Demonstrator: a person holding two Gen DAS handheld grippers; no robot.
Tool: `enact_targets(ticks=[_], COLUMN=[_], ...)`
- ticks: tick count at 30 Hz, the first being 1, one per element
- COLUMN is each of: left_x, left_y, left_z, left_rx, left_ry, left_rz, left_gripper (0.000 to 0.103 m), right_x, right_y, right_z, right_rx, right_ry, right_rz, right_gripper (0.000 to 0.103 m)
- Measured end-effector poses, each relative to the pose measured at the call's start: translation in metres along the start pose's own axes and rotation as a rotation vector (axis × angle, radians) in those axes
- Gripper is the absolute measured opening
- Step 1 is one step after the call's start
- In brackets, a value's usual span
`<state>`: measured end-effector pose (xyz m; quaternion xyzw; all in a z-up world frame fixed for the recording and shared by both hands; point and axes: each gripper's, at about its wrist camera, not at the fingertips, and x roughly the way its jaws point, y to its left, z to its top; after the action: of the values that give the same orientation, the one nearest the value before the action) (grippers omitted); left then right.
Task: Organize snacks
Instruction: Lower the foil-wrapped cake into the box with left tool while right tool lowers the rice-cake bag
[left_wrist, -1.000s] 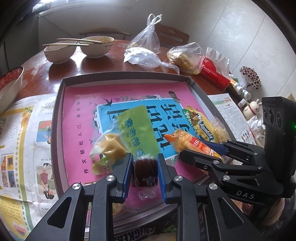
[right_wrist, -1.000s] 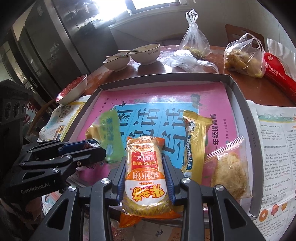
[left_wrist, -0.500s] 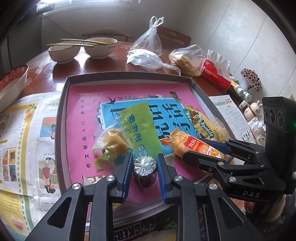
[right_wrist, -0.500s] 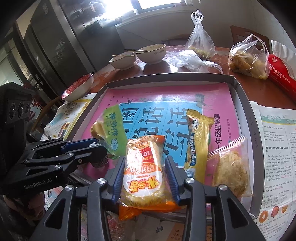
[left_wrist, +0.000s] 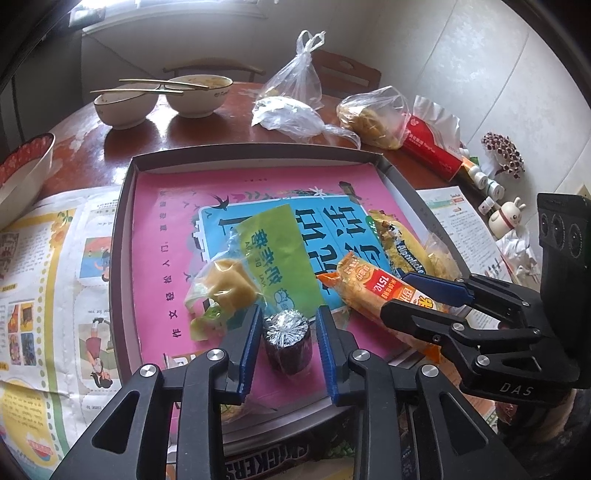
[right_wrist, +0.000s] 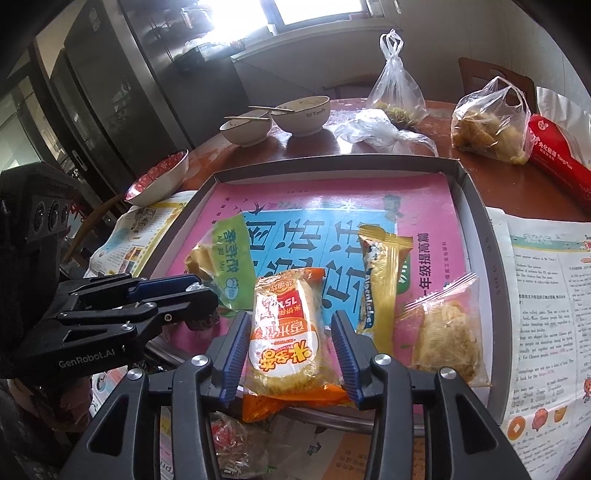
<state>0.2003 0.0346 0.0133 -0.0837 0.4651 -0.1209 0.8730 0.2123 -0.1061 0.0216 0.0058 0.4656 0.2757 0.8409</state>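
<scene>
**Both snacks down in the tray, tongs letting go**

While my left tongs (left_wrist: 287, 334) are opening, the foil-topped roll (left_wrist: 287, 341) stands upright between the pads with gaps showing either side, on the pink sheet by the tray's (left_wrist: 125, 206) near rim. My right tongs (right_wrist: 290, 343) straddle the orange rice-cracker pack (right_wrist: 286, 332), long axis pointing away from me, tail over the near rim, pads just clear. Green packet (left_wrist: 275, 254) crowds the roll's far side; open room sits far-left. Backing out toward me looks safest.

bowls (left_wrist: 162, 99) with chopsticks (left_wrist: 147, 86) | newspaper (left_wrist: 48, 288) | rabbit figurine (left_wrist: 508, 218) | wooden table (left_wrist: 207, 129)
</scene>
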Motion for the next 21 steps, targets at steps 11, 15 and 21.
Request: enact_targets(ticks=[11,15,21], left_x=[-0.007,-0.008,-0.017], left_y=[0.001,0.001,0.0], left_z=[0.0,-0.001,-0.002], left_rx=[-0.006,-0.007,-0.011], left_ry=[-0.004,-0.005,-0.02], left_rz=[-0.005,-0.007,-0.012], left_gripper=[0.036,0.037,0.039], right_x=[-0.004,-0.006,-0.009], right_y=[0.002,0.002,0.003], right_z=[-0.009,-0.008,-0.005], right_rx=[-0.052,-0.061,-0.089], right_ry=[0.001,-0.01,-0.045], right_rz=[-0.043,-0.06,-0.125], right_gripper=[0.045,0.045,0.045])
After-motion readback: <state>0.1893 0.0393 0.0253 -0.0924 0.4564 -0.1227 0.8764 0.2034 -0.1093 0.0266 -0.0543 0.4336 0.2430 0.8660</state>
